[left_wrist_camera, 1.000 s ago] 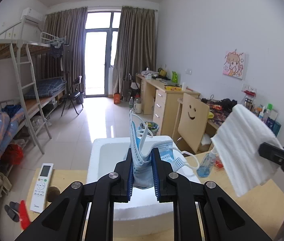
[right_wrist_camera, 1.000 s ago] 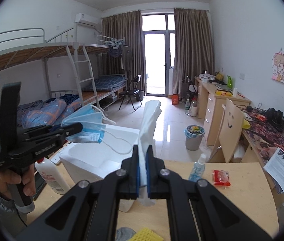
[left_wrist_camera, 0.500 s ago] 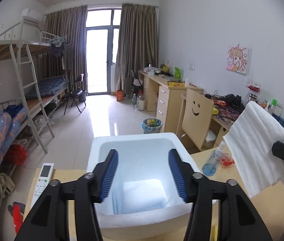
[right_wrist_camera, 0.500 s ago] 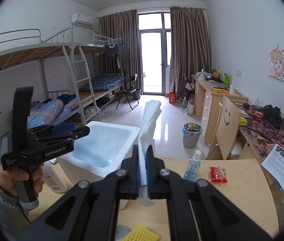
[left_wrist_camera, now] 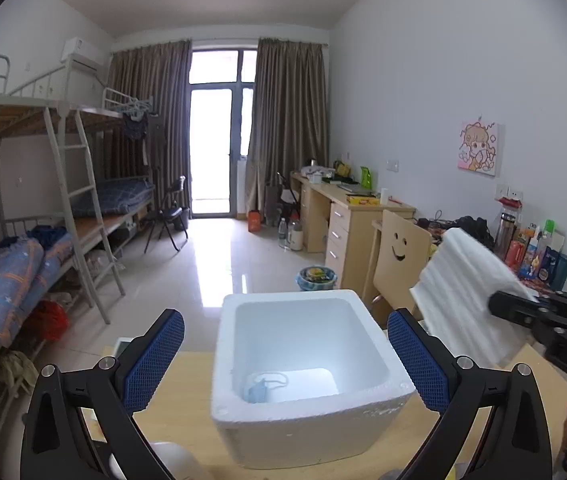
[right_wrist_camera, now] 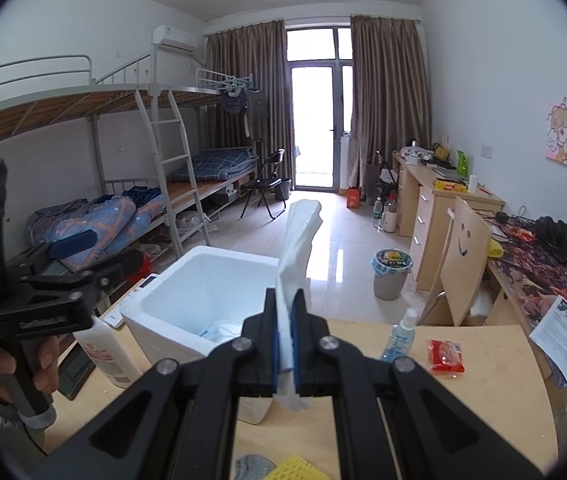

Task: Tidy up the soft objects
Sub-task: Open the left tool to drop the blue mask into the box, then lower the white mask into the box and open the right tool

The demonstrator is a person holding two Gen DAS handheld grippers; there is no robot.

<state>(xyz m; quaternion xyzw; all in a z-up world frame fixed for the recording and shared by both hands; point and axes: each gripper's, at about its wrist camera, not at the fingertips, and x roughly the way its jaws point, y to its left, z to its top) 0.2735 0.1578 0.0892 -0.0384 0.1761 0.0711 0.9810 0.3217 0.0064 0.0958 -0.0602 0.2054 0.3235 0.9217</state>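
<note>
A white foam box (left_wrist_camera: 371, 412) stands open on the wooden table, also in the right wrist view (right_wrist_camera: 151, 320). A blue face mask (left_wrist_camera: 261, 390) lies on its floor; a bit of it shows in the right wrist view (right_wrist_camera: 213, 330). My left gripper (left_wrist_camera: 283, 356) is wide open and empty, above the box's near side; it appears at the left of the right wrist view (right_wrist_camera: 83, 256). My right gripper (right_wrist_camera: 287, 322) is shut on a folded white towel (right_wrist_camera: 297, 248), held upright to the right of the box. The towel also shows in the left wrist view (left_wrist_camera: 463, 300).
A white bottle (right_wrist_camera: 109, 354) and a remote (right_wrist_camera: 131, 306) lie left of the box. A spray bottle (right_wrist_camera: 401, 334), a red packet (right_wrist_camera: 445, 356), a yellow sponge (right_wrist_camera: 295, 468) and a grey cloth (right_wrist_camera: 253, 464) lie on the table. A chair (right_wrist_camera: 463, 260) stands behind it.
My left gripper opened and let go of the blue mask, which dropped into the foam box. It then opened wider and drew back. My right gripper keeps holding the towel.
</note>
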